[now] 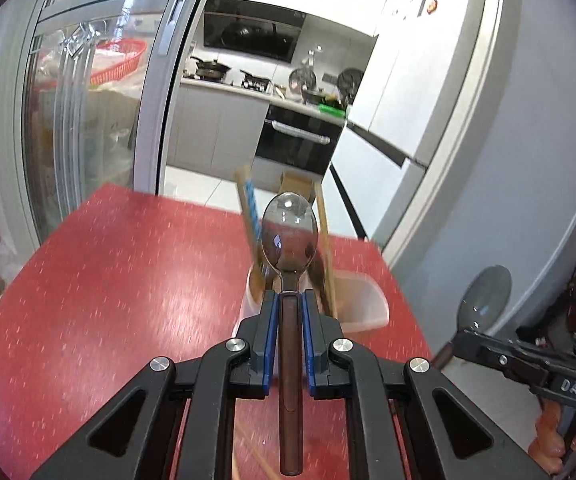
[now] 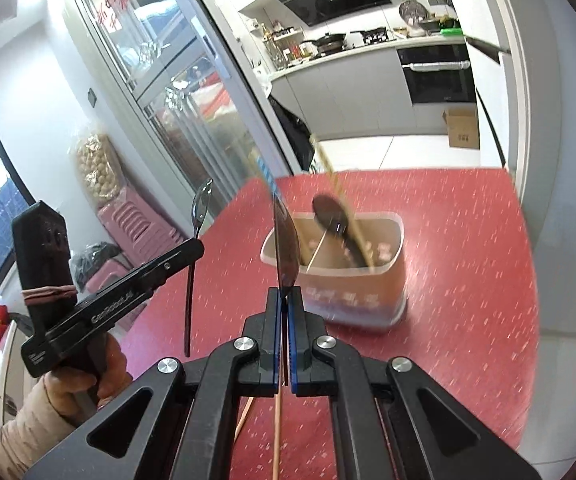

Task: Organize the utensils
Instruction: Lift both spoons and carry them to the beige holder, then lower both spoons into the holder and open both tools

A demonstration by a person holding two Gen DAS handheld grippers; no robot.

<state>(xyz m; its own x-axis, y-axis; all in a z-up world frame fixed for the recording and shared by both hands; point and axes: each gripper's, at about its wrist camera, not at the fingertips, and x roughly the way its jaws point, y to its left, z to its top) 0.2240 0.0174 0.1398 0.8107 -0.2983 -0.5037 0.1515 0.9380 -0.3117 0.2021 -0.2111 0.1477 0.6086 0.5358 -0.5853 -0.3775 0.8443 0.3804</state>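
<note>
Two steel spoons ride clamped in your left gripper and right gripper, handles running back, translucent plastic utensil tub ahead below on red speckled worktop.

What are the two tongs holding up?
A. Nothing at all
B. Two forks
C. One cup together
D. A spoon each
D: the left tongs pinch a spoon by its brown handle, bowl pointing up, and the right tongs are shut on another spoon, seen edge-on, both above the red table.
</note>
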